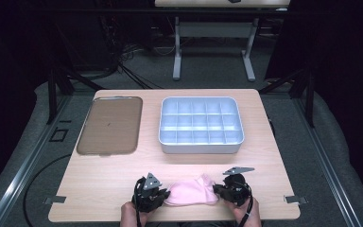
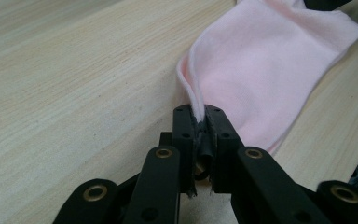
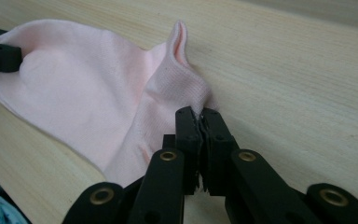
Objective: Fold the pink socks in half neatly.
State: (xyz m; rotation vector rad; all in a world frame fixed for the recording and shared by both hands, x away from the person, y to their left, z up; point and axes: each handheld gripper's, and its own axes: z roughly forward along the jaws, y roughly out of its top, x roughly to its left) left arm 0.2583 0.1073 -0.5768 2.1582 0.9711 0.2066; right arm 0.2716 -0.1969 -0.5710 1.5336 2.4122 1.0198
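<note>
A pale pink sock (image 1: 191,192) lies bunched on the wooden table near its front edge, between the two grippers. My left gripper (image 1: 164,194) is shut on the sock's left end; in the left gripper view its jaws pinch a folded edge of the pink sock (image 2: 261,70) at the left gripper's tips (image 2: 200,114). My right gripper (image 1: 217,190) is shut on the right end, where the ribbed cuff of the sock (image 3: 168,88) is clamped at the right gripper's tips (image 3: 199,115). A small fold of fabric sticks up near the right gripper.
A white compartment tray (image 1: 201,142) with several empty cells stands at the back centre-right. A flat brown tray (image 1: 109,125) lies at the back left. The table's front edge (image 1: 170,220) runs just below the hands. A metal table frame (image 1: 212,42) stands on the floor beyond.
</note>
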